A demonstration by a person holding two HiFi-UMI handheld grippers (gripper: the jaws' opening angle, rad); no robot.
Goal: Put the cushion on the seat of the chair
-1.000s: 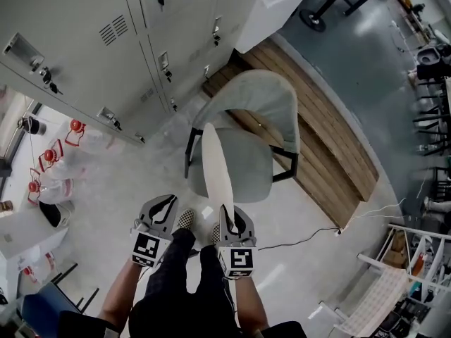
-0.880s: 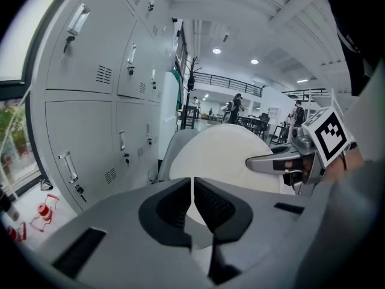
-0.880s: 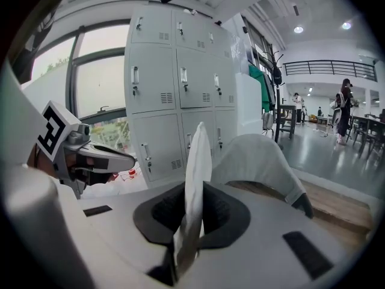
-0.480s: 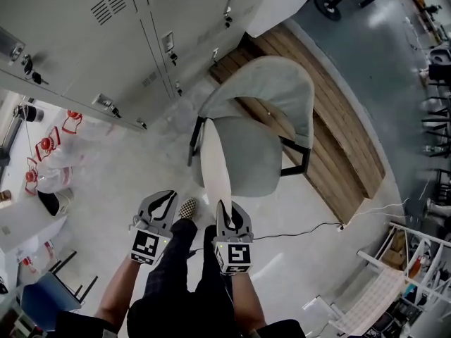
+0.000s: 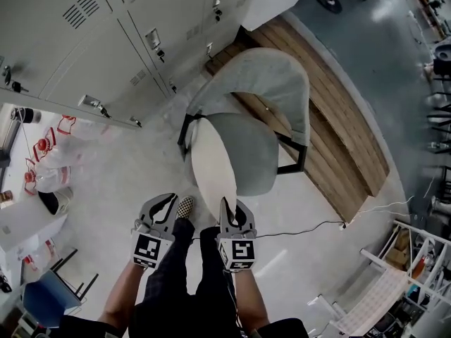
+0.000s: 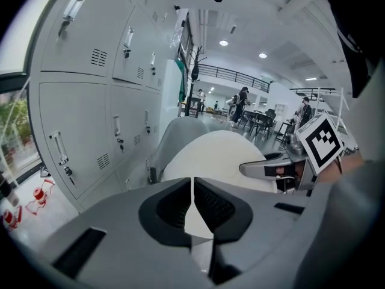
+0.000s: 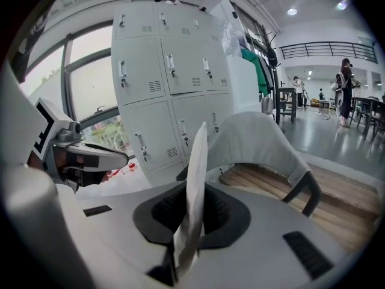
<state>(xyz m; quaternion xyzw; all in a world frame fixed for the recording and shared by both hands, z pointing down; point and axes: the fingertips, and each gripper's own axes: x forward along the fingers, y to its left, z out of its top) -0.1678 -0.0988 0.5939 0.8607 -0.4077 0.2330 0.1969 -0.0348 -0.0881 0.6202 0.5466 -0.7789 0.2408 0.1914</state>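
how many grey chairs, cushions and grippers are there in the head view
grey chair: 1
cushion: 1
grippers: 2, left gripper and right gripper
total: 4

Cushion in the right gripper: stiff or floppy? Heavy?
Probably fairly stiff: the cushion juts out on edge from the right gripper, pinched at one rim, with no visible sag. Likely light, since that single pinch carries it. Seen edge-on it looks thin, so it may twist in the jaws.
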